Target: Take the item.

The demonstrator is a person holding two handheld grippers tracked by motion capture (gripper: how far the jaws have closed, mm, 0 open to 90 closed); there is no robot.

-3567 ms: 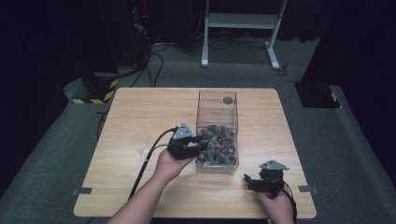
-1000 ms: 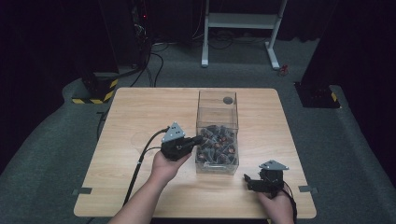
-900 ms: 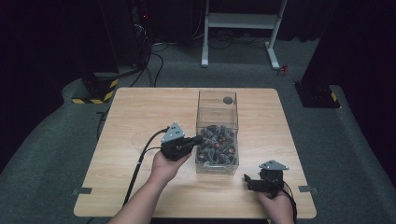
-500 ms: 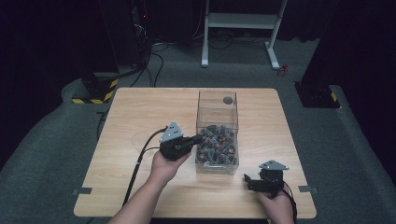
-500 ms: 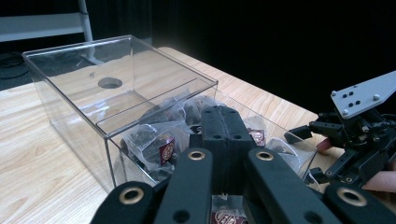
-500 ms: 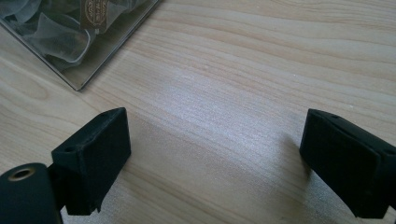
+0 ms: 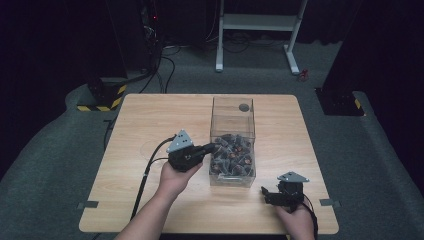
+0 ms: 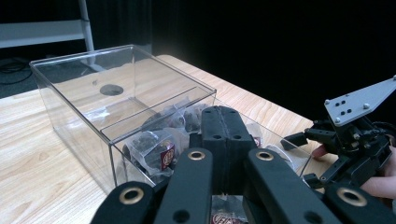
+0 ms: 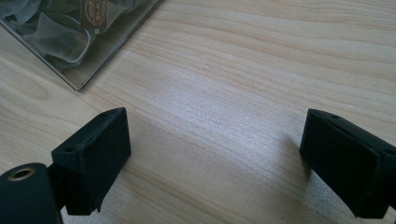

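Clear plastic box (image 7: 232, 142) mid-table holds the sachets (image 7: 231, 152); left gripper (image 7: 214, 147), jaws pressed together with nothing seen between, sits at its near open end, best reopened before dipping in; right gripper (image 9: 215, 158) rests wide apart on wood

No wording, brand or number can be made out with certainty anywhere in the three views. The small clear packets of dark pieces (image 8: 154, 151) piled in the clear plastic box (image 8: 74, 116) carry small dark red and gold labels (image 8: 166, 156), visible in the left gripper view and, through the box corner, in the right gripper view (image 9: 93, 16), but the print on them is too small and blurred to read. The yellow and black hazard stripes (image 7: 102, 102) on the dark base on the floor beyond the light wooden table (image 7: 150, 120) are a marking without text.
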